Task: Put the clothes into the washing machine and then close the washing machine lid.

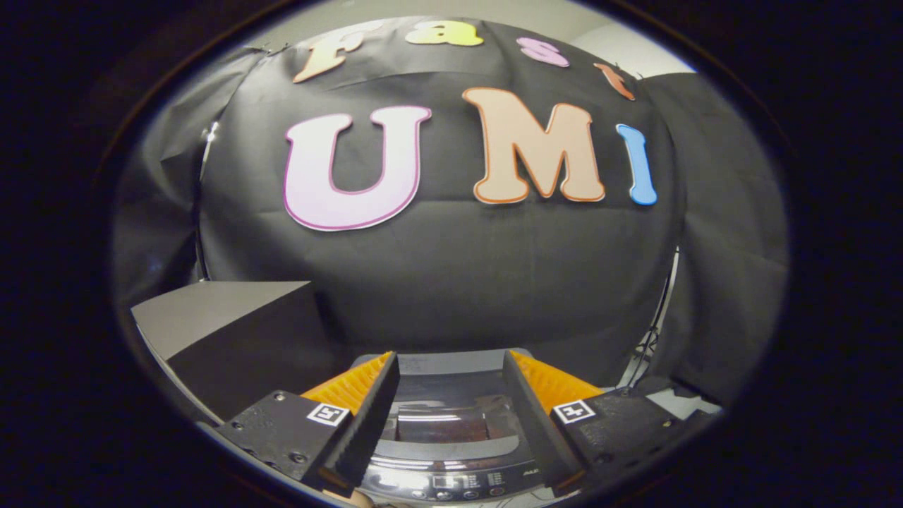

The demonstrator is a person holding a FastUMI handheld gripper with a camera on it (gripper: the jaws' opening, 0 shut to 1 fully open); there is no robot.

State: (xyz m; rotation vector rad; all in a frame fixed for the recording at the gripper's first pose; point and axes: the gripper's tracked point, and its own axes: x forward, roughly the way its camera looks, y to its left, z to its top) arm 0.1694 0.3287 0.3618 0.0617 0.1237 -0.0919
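Observation:
My gripper (pixel 450 374) stands open, with nothing between its fingers. Below and between the fingers lies the top of the washing machine (pixel 444 423), grey and dark, with a glossy lid (pixel 443 416) that has a tinted window. The lid looks flat and down. The control panel (pixel 451 487) with small buttons runs along the machine's near edge, under the fingers. I see no clothes from here.
A dark box-shaped block with a grey top (pixel 226 331) stands to the left of the machine, beyond the left finger. The black cloth wall (pixel 451 282) hangs close behind the machine. A thin stand or cables (pixel 649 346) show at the right.

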